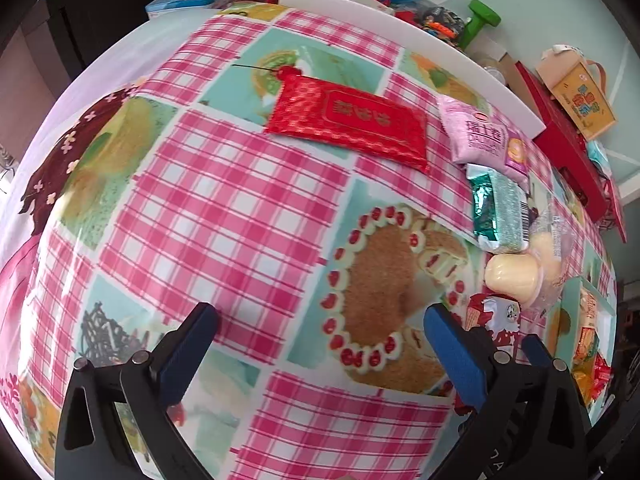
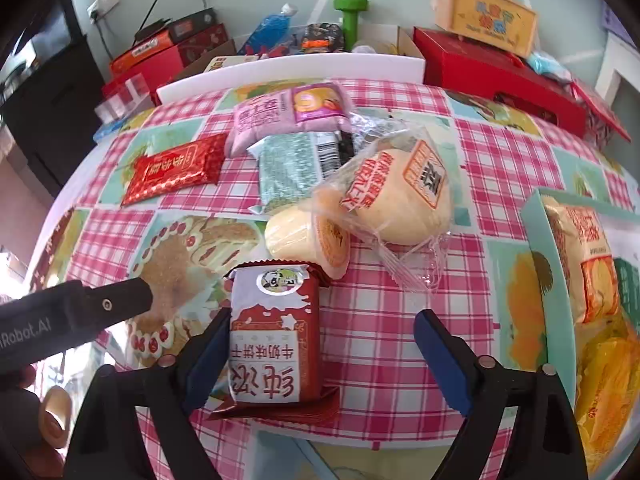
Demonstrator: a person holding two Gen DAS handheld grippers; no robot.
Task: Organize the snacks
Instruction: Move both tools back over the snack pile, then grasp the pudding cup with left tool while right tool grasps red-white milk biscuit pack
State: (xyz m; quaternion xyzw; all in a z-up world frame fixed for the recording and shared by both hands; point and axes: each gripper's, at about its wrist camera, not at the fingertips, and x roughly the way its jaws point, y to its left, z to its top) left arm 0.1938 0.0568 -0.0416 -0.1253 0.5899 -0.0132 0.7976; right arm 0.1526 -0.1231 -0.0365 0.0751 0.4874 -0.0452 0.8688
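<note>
A brown-red biscuit packet (image 2: 272, 332) lies on the checked tablecloth (image 2: 400, 320) between the fingers of my right gripper (image 2: 324, 320). The left finger is against the packet and the right finger stands well clear, so the jaws are open. Beyond it lie a small yellow cake (image 2: 304, 240), a wrapped yellow bun (image 2: 400, 192), a green-silver packet (image 2: 292, 168), a pink packet (image 2: 280, 116) and a red packet (image 2: 176, 168). My left gripper (image 1: 322, 314) hangs open over bare cloth, holding nothing. The red packet (image 1: 348, 124) lies ahead of it and the biscuit packet (image 1: 496, 316) to its right.
A teal box (image 2: 536, 216) holding snack bags stands at the right. A white board (image 2: 292, 68) lines the table's far edge, with red boxes (image 2: 500, 72), a yellow carry box (image 2: 488, 16) and a green dumbbell (image 2: 352, 16) behind. A person's hand (image 2: 24, 400) shows at lower left.
</note>
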